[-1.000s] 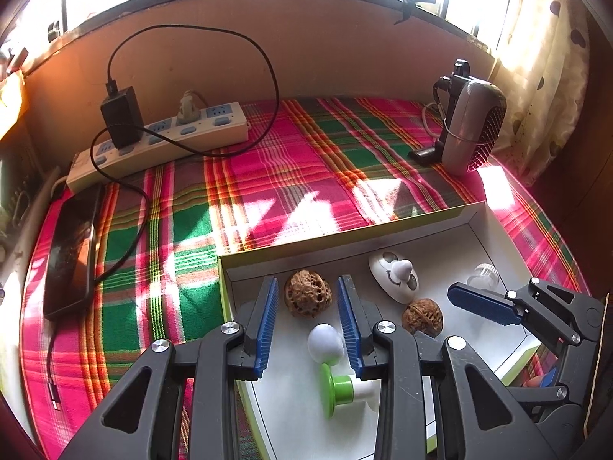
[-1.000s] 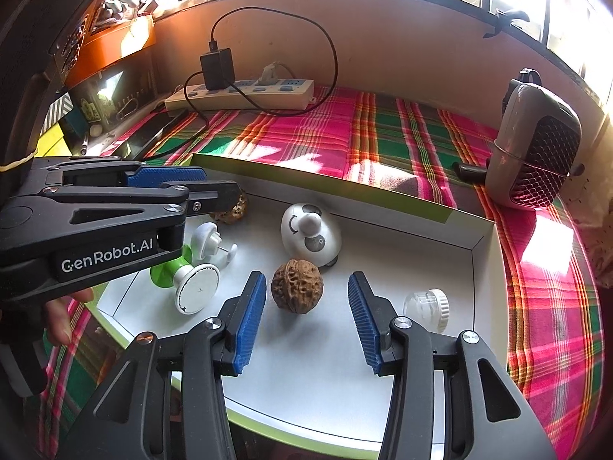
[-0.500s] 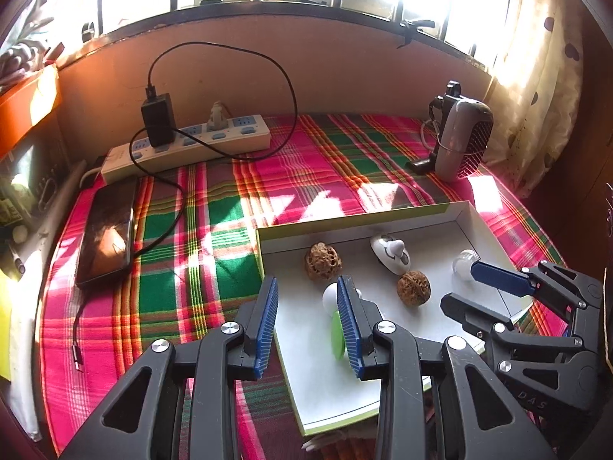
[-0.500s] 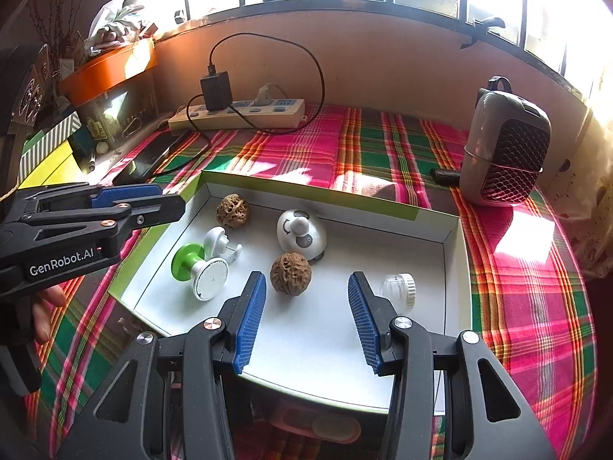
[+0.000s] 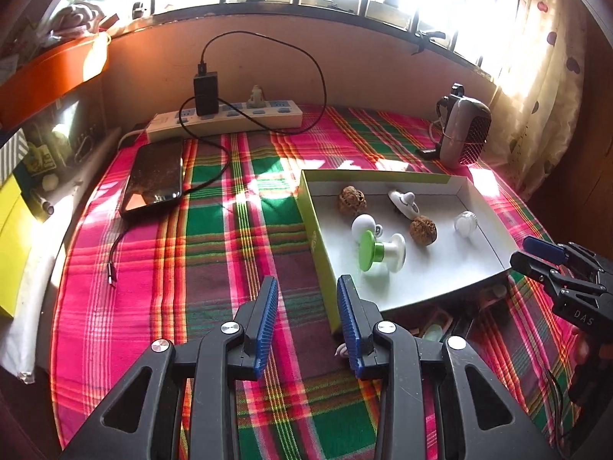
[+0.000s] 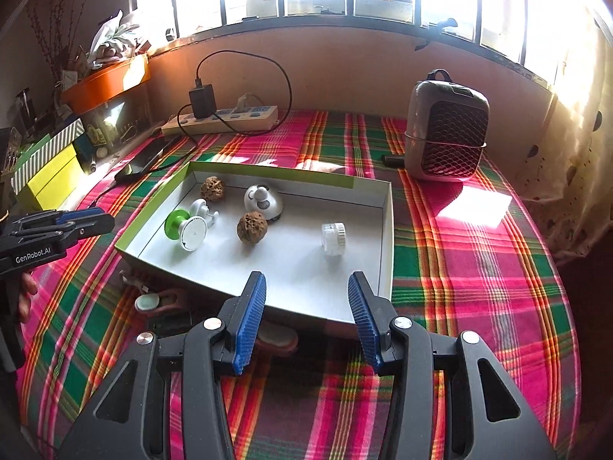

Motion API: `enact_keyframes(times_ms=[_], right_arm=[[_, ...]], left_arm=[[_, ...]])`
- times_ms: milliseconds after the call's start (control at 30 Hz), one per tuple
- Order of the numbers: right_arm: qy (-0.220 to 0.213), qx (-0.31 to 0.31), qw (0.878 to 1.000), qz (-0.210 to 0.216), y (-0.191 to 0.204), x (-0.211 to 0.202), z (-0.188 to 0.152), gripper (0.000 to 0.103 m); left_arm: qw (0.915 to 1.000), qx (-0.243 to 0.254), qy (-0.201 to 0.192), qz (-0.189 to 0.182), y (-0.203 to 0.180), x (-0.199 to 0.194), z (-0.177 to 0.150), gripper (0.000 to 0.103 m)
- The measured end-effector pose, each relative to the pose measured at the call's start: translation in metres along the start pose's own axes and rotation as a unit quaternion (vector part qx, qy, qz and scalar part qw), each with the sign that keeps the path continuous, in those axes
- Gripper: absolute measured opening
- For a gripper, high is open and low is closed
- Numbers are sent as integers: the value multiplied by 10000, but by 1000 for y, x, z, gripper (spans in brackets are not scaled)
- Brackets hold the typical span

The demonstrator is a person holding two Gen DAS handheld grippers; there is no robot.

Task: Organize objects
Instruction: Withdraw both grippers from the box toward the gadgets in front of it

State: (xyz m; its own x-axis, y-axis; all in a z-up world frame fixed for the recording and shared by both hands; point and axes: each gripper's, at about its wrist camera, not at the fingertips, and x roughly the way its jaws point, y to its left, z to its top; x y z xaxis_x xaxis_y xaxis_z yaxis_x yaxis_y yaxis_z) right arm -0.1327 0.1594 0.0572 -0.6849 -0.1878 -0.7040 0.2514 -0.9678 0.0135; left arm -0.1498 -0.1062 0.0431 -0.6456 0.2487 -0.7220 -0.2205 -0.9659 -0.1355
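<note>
A shallow white box with a green rim [image 5: 312, 226] [image 6: 387, 237] lies on the plaid cloth. Inside it are two walnuts [image 5: 351, 199] [image 5: 423, 230] [image 6: 211, 188] [image 6: 249, 227], a green and white spool [image 5: 379, 251] [image 6: 187, 228], a round white gadget [image 5: 403, 202] [image 6: 263, 200], a small white piece [image 5: 363, 225] [image 6: 202, 209] and a small clear jar [image 5: 465, 224] [image 6: 332, 238]. My left gripper [image 5: 308, 303] hangs open over the cloth by the box's near left corner, nothing between its pads. My right gripper [image 6: 306, 299] is open above the box's near edge, also empty.
A phone [image 5: 157, 176] with a cable, a power strip [image 5: 226, 119] with a charger and a small grey heater [image 6: 446, 134] [image 5: 463, 132] sit toward the back. Yellow and striped boxes [image 6: 49, 170] stand at the left edge. Small items [image 6: 153, 303] lie under the box's near side.
Both grippers have pulled back from inside the box to its near side and a little up. Their jaws stay as wide as before and hold nothing.
</note>
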Motion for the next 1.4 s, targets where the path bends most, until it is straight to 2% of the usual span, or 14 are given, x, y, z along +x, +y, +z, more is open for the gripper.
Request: enact_keyframes(times_ms=[200, 333, 667, 1167, 1400], right_arm=[[87, -80, 9999, 2, -4, -6, -17, 46], [119, -179, 9997, 95, -1, -4, -24, 46], [219, -226, 9987, 402, 4, 10, -27, 46], [327, -517, 9935, 961, 16, 16, -33, 46], [402, -793, 9891, 1169, 22, 9, -40, 46]], left_arm=[[9998, -80, 107, -134, 6, 2, -15, 30], [9991, -65, 231, -348, 5, 9, -21, 30], [9973, -119, 406, -596, -2, 22, -30, 30], [9936, 205, 489, -996, -22, 17, -41, 30], [9935, 280, 477, -994, -27, 14, -44, 30]])
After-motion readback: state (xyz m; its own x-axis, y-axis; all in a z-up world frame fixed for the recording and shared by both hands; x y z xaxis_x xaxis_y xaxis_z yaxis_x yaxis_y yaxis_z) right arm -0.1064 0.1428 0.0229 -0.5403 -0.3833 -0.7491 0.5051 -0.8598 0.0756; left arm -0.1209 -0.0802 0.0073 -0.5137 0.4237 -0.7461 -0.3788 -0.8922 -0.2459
